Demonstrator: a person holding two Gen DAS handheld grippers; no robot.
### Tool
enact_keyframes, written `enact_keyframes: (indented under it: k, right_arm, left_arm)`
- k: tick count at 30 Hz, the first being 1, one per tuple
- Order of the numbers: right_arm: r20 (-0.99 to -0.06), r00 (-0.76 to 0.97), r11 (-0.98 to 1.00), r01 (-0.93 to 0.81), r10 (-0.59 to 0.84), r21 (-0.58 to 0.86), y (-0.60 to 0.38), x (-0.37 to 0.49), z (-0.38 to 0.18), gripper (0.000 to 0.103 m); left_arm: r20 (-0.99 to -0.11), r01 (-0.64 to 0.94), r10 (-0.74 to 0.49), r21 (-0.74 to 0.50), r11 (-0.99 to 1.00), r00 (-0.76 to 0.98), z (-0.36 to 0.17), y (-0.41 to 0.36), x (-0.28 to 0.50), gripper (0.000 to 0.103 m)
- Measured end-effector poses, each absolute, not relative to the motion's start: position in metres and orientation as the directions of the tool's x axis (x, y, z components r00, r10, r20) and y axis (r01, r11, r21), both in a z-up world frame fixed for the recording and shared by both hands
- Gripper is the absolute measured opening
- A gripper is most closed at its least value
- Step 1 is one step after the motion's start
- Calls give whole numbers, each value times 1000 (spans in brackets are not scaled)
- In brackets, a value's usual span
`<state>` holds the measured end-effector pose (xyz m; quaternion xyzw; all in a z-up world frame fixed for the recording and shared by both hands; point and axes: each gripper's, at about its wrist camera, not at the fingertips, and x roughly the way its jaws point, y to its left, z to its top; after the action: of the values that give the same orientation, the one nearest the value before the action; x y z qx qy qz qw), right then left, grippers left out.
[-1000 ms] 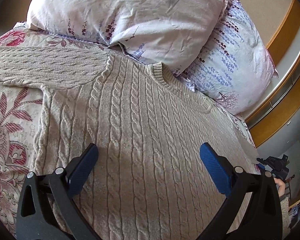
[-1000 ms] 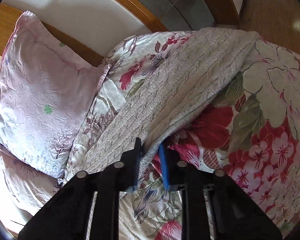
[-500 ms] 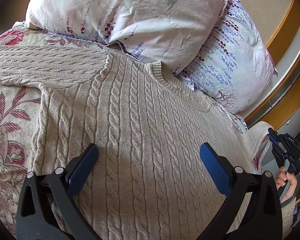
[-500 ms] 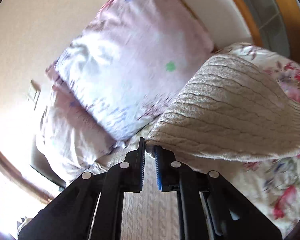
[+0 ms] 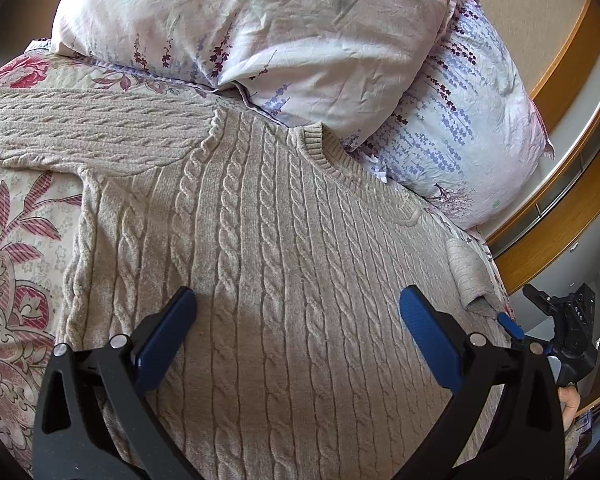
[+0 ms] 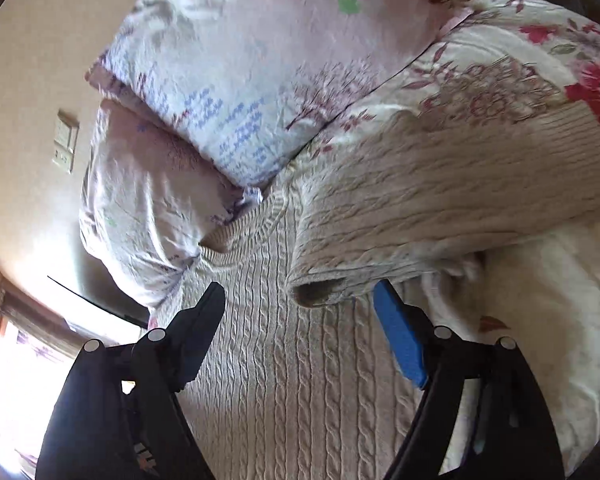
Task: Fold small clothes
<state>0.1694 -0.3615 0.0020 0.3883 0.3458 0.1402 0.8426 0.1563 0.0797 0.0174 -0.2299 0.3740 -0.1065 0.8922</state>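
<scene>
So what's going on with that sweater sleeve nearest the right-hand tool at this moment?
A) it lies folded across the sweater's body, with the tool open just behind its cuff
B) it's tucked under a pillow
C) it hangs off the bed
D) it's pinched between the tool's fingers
A: in the right wrist view the sleeve lies across the sweater, its cuff end free, and the right gripper stands wide open, holding nothing.

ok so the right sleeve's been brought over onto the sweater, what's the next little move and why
Probably go for the other sleeve with the left tool. It hangs open over the sweater body, holding nothing, and that sleeve lies stretched out flat across the bedspread. The right tool is open, with the folded sleeve's cuff lying on the body between its fingers.
</scene>
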Motion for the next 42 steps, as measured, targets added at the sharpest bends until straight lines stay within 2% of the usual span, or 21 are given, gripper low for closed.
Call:
enact_keyframes:
  k: [3,6,7,8,12,14,15,17,18,20,23,26,29,32,35,42]
  right_arm:
    - [-461,767,569,154,446,808,-402,156,-6,79]
    - [-503,776,484,296,380,823,-433,159,-28,73]
    - [-510,778,451,330,368,829,-440,160,-36,70]
    - [-508,784,424,348,356,836,-447,159,-41,59]
    - [-522,810,395,402,267,826,-462,162,-47,45]
    - [-548,806,399,437,222,806,-466,167,-49,32]
    - [-561,801,403,452,207,795,-468,171,-50,29]
    - [-589,788,431,476,179,767,-470,181,-50,14]
    - [-606,778,455,486,164,746,-470,187,-47,12]
    - [-593,791,502,456,150,735,-460,193,-31,10]
    - [-496,845,593,298,201,748,-428,204,13,10]
    - [-386,865,643,102,319,759,-374,224,57,10]
    - [-328,821,657,-73,466,750,-308,247,80,10]
    - [-354,737,675,-184,576,715,-237,269,78,9]
    - [-434,637,699,-241,637,673,-174,285,56,9]
    - [-518,492,693,-293,700,659,-107,291,17,9]
  left_arm:
    - [-621,17,-359,-487,873,697,17,79,156,101]
    - [-621,17,-360,-487,873,696,18,78,156,101]
    - [-621,17,-360,-488,873,697,18,78,156,101]
    - [-619,17,-362,-490,871,697,18,78,156,101]
    - [-618,17,-363,-492,870,697,18,78,156,101]
    - [-616,17,-366,-497,868,698,18,78,156,101]
    - [-613,18,-368,-500,866,699,18,78,155,101]
    - [-609,18,-373,-507,862,700,18,79,155,101]
    - [-607,18,-374,-509,860,701,19,80,154,101]
    - [-605,18,-376,-512,859,702,19,81,154,101]
    - [-605,17,-376,-513,858,702,20,80,154,101]
    - [-604,18,-377,-514,857,703,20,80,154,101]
    - [-599,18,-381,-522,853,704,20,81,153,101]
    - [-591,19,-388,-532,846,707,21,82,153,101]
    - [-587,20,-392,-539,842,709,21,84,152,101]
    - [-562,24,-404,-564,826,722,22,88,149,101]
